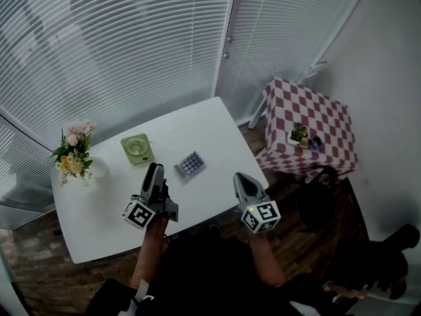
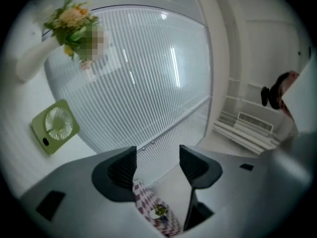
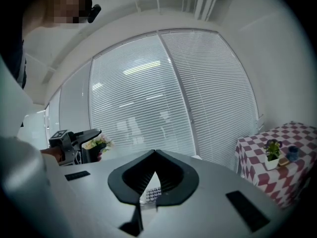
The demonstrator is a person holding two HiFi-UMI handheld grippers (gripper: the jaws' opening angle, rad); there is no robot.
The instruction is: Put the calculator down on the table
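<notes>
- The calculator (image 1: 190, 164) lies flat on the white counter (image 1: 217, 120), touched by nothing, so the put-down looks done.
- Left gripper (image 2: 157, 165): fingers apart, empty, held short of it.
- Right gripper (image 3: 155, 155): fingers closed tip to tip on nothing, likewise clear.

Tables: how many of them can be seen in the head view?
2. The white table lies before the person, with the calculator on it. The small table with a checked cloth stands to its right. None seems hidden.
</notes>
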